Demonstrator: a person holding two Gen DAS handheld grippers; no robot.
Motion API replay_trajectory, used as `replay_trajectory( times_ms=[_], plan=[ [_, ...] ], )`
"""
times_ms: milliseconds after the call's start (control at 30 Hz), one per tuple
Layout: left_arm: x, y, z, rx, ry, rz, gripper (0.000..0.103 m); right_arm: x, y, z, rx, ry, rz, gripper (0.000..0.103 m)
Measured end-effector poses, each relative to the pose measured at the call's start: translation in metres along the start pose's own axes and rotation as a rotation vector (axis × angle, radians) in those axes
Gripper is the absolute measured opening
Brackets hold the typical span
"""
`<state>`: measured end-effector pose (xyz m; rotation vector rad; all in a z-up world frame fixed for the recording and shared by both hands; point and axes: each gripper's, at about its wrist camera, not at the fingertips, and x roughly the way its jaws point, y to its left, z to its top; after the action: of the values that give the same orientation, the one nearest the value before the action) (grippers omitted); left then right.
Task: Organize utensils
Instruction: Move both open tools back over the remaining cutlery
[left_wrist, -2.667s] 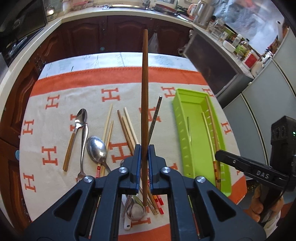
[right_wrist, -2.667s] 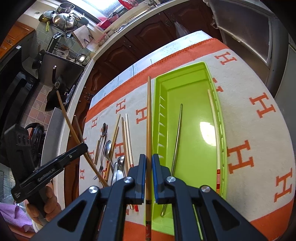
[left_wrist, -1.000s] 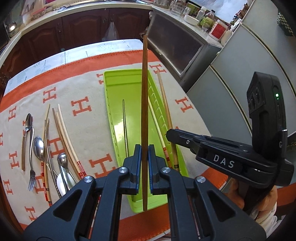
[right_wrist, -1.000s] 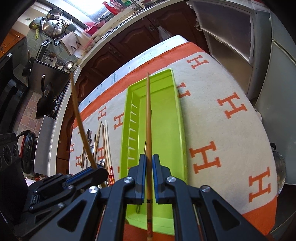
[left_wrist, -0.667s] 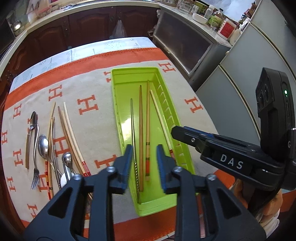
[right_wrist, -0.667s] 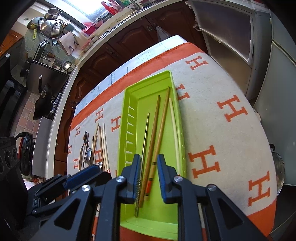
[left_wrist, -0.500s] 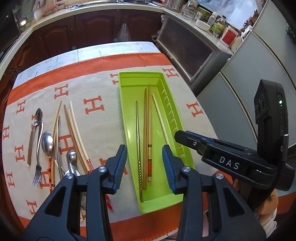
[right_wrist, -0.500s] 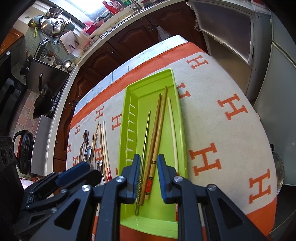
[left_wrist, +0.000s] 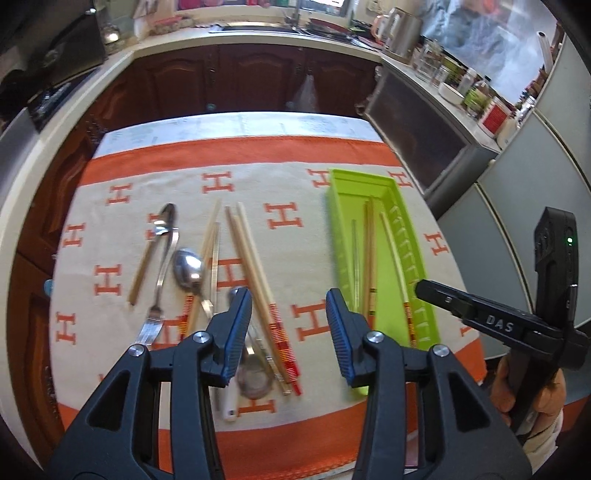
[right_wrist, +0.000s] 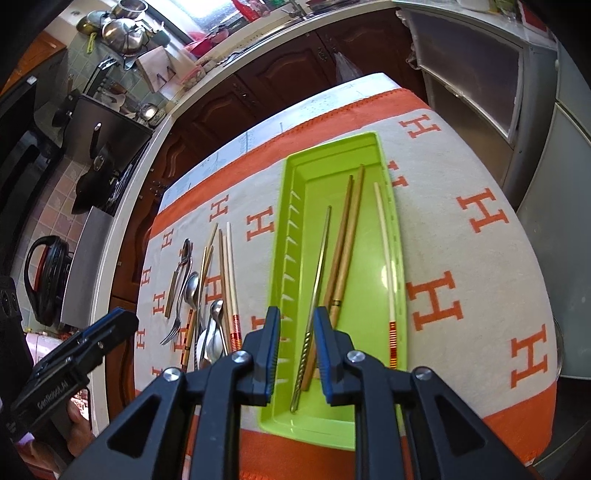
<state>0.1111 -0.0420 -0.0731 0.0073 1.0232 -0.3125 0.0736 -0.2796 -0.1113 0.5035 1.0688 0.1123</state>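
Observation:
A green tray (left_wrist: 336, 188) (right_wrist: 291, 173) lies on the right of an orange and beige cloth. It holds two brown chopsticks (right_wrist: 345, 236), a metal chopstick (right_wrist: 319, 258) and a pale chopstick with a red end (right_wrist: 384, 240). Loose utensils lie left of the tray: pale chopsticks (left_wrist: 251, 258), spoons (left_wrist: 188, 264) and a fork (left_wrist: 153, 314). My left gripper (left_wrist: 289, 301) is open and empty above the cloth between the loose utensils and the tray. My right gripper (right_wrist: 295, 319) is open and empty over the tray's near end.
The cloth (left_wrist: 236, 155) covers a table with dark wood cabinets (left_wrist: 236, 77) behind it. Grey appliance fronts (left_wrist: 532, 177) stand close on the right. A stove with pans (right_wrist: 107, 122) is at the far left. The right gripper's body (left_wrist: 517, 325) shows beside the tray.
Both grippers opened and let their brown chopsticks fall into the tray. The left gripper then opened wider and swung left, towards the loose utensils. The right gripper stayed over the tray.

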Motion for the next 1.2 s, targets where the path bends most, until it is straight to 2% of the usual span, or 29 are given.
replay_trajectory(
  times_ms=[400, 633, 933, 1200],
  plan=[
    [-0.031, 0.075, -0.015, -0.096, -0.057, 0.084, 0.039, 0.006, 0.057, -0.013, -0.131, 0.015, -0.002, 0.018],
    [-0.018, 0.11, -0.034, -0.149, -0.028, 0.105, 0.039, 0.024, 0.094, -0.023, -0.217, 0.045, 0.005, 0.018],
    [0.005, 0.148, -0.055, -0.178, -0.017, 0.179, 0.039, 0.064, 0.129, -0.03, -0.268, 0.096, 0.011, 0.018],
    [0.03, 0.189, -0.064, -0.25, 0.022, 0.17, 0.039, 0.108, 0.148, -0.034, -0.29, 0.129, 0.009, 0.018]
  ],
)
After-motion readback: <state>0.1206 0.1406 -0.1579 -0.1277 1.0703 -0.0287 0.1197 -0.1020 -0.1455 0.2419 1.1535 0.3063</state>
